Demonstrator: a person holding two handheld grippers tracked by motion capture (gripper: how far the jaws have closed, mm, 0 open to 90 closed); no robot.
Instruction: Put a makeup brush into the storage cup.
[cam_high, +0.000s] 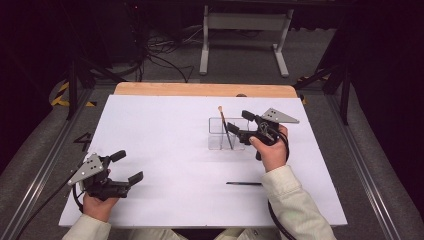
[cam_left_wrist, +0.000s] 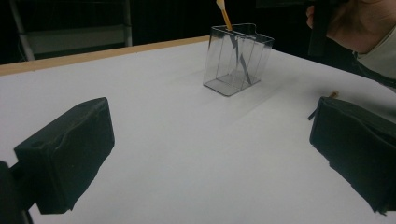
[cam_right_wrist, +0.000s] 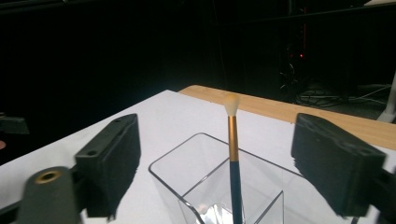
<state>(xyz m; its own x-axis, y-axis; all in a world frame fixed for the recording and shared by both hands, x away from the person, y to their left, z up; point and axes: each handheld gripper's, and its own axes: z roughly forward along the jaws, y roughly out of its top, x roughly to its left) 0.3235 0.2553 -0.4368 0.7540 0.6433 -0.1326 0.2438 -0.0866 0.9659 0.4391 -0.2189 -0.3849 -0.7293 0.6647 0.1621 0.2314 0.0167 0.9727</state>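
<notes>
- the high view takes in the whole white surface (cam_high: 165, 150) with its pale wooden far edge. the left tool (cam_high: 121, 166) sits at about 8 o'clock, held in a hand, jaws wide and holding nothing; the right tool (cam_high: 239, 123) is at about 1 o'clock, just beside a clear container (cam_high: 220, 135).
- only from above is a thin dark stick (cam_high: 243, 183) seen whole, lying flat at about 5 o'clock, well apart from the container.
- the left tool's view shows the container (cam_left_wrist: 236, 60) as clear, hard plastic with an inner divider, and the stick's tip (cam_left_wrist: 327, 98) peeking past the right-hand jaw pad.
- the right tool's view gives the finest detail: a brush (cam_right_wrist: 232, 144) stands in the container (cam_right_wrist: 205, 186), dark handle, gold metal band, pale soft bristles uppermost. the matte black blocky jaws stand wide either side, touching nothing.
</notes>
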